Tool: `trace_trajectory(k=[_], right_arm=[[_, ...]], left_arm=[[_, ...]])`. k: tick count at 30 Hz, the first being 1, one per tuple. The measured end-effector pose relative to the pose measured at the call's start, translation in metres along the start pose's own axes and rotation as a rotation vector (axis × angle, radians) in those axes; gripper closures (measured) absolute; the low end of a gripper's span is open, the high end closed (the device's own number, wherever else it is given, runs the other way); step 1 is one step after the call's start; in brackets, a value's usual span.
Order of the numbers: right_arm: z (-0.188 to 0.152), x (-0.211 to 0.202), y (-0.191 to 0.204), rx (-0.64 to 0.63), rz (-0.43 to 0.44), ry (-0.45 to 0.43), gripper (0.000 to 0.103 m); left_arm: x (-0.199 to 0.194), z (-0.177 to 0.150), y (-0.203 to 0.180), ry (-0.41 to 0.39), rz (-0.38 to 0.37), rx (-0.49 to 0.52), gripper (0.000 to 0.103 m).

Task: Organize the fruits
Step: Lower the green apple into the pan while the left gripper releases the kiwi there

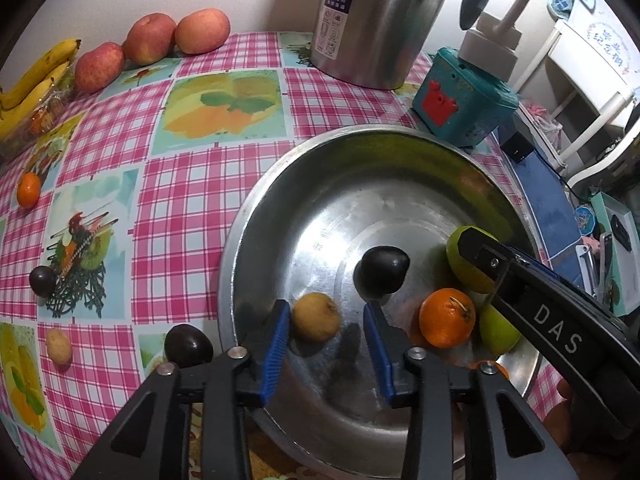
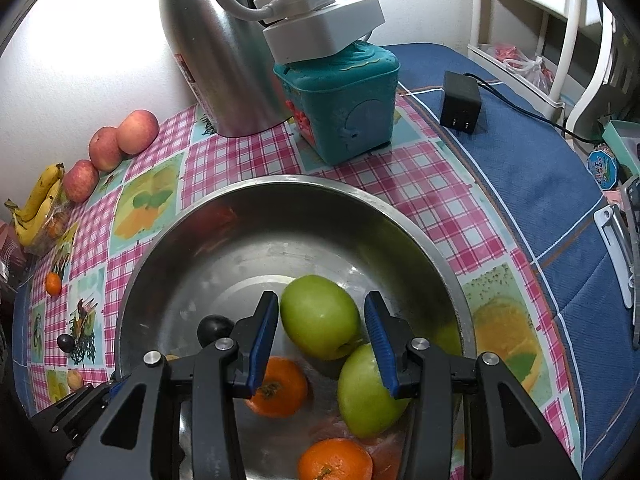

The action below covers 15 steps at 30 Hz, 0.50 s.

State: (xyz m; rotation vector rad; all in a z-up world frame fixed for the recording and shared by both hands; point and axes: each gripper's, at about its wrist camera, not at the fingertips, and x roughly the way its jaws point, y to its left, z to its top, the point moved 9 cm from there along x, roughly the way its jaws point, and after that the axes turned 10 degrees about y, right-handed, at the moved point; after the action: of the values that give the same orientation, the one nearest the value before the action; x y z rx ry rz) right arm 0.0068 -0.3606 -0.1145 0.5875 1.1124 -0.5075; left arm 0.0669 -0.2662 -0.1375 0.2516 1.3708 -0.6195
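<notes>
A steel bowl (image 1: 256, 216) (image 2: 168, 232) holds several fruits. My left gripper (image 1: 326, 316) is open low inside it. A small yellow-brown fruit (image 1: 316, 317) lies on the bowl's floor between the blue pads (image 1: 280, 340), close to the left one. Beyond it rest a dark plum (image 1: 384, 270) (image 2: 214, 330), an orange (image 1: 447, 317) (image 2: 280, 388) and two green apples (image 1: 498, 330) (image 2: 368, 392). My right gripper (image 2: 321, 312) (image 1: 480, 252) is open over the farther green apple (image 2: 320, 316) (image 1: 460, 268). That apple nearly fills the gap between its tips.
On the pink checked tablecloth (image 1: 180, 220) lie two dark plums (image 1: 188, 346), a small yellow fruit (image 1: 59, 346), an orange (image 1: 29, 195), three red apples (image 1: 150, 38) and bananas (image 1: 36, 76). Behind the bowl stand a steel thermos (image 1: 380, 20) and a teal box (image 1: 460, 100). Another orange (image 2: 335, 462) lies at the bowl's near side.
</notes>
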Motion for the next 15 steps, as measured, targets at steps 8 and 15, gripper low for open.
trace_trajectory(k=[8,15], right_arm=[[0.002,-0.011,0.003,-0.015,-0.006,-0.02,0.056],[0.003,-0.03,0.009,-0.039,-0.021,-0.051,0.056]], left_arm=[[-0.017,0.002,-0.004,-0.018,-0.004,0.015,0.054],[-0.039,0.001,0.004,-0.039,-0.006,-0.005,0.054]])
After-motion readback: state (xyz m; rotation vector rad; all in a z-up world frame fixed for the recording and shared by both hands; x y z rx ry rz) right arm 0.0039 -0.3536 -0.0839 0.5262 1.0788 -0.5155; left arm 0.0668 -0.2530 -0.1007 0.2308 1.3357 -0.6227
